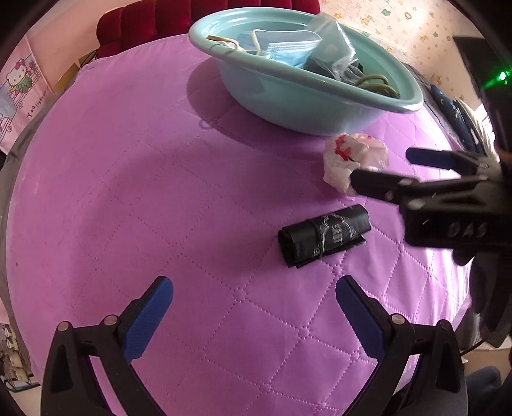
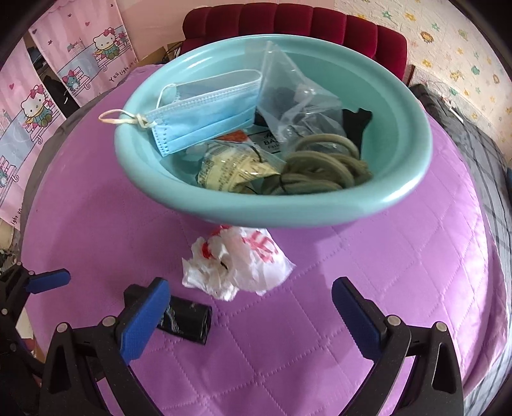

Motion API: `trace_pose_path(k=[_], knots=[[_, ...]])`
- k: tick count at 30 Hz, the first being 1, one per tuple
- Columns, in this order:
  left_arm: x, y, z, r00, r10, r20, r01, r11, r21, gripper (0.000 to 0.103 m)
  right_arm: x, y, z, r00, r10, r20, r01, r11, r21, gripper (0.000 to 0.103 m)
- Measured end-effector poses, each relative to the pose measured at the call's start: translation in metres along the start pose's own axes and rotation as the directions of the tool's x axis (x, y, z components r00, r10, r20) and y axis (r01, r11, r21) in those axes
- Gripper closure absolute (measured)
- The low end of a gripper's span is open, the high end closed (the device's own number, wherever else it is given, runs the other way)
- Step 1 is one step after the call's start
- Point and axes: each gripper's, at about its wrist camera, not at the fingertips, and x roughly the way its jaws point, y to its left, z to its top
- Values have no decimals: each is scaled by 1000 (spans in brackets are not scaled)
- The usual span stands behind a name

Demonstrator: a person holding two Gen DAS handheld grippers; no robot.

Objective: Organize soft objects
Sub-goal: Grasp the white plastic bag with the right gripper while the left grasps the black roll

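A crumpled white and red plastic bag (image 2: 236, 264) lies on the purple quilt just in front of the teal basin (image 2: 400, 198); it also shows in the left wrist view (image 1: 348, 160). A black roll of bags (image 1: 323, 235) lies nearer, partly hidden behind my right gripper's left finger (image 2: 188, 320). My right gripper (image 2: 251, 307) is open and empty, just short of the crumpled bag; it also shows in the left wrist view (image 1: 380, 168). My left gripper (image 1: 254, 307) is open and empty, short of the black roll. The basin holds a blue face mask (image 2: 208, 112), a clear bag, a green cord and a wrapper.
The purple quilted cover (image 1: 144, 192) spans the table. A red sofa (image 2: 304, 22) stands behind the basin (image 1: 288, 96). Pink cartoon curtains (image 2: 48, 89) hang at the left. A dark grey cloth (image 2: 464, 128) lies at the right edge.
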Motion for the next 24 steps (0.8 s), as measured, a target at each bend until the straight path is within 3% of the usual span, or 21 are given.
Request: trace_pose_path(k=[10,13,15,18,24], knots=[[7,1,7,1000,-5,-10,5,1000,-4,0,27,17,7,1000,0,-19,0,1000,-12,3],[11,4,11,1000,-8,-15,8,1000,-1,0,30,20,13,999,12,-34,-12,1000,-5,17],[13,1,11,1000,-7,-15,8,1000,3,0,30,22,14,999,16,-32,-16,1000,-2,37],[15,0,16,1000,-12,-13,13,1000,9,0,29,22,14,999,34,-42,-34,999,6,57],[15,-7,28,1000,-21,-7,21,999,39,0,16,22,11,998,40,-44,-41,999,-12,68]])
